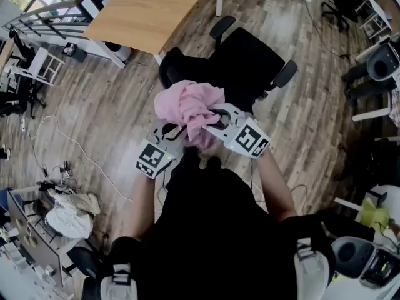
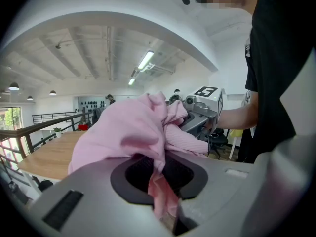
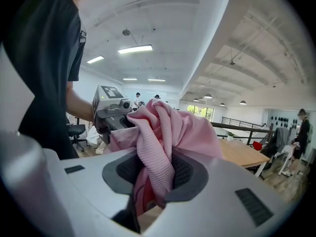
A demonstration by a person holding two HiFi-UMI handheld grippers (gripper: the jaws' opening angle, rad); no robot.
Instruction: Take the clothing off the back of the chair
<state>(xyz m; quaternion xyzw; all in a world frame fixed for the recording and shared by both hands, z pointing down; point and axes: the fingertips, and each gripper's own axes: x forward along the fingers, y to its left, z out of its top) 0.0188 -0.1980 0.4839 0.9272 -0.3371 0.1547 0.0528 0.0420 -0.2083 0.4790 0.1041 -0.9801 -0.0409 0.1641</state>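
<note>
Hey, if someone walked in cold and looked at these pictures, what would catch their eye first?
The bunched pink garment in the middle of the head view stands out most, bright against the black office chair just beyond it. The left gripper and right gripper are each shut on a fold of it, one at either side. Past the chair, a light wooden table fills the upper left.
</note>
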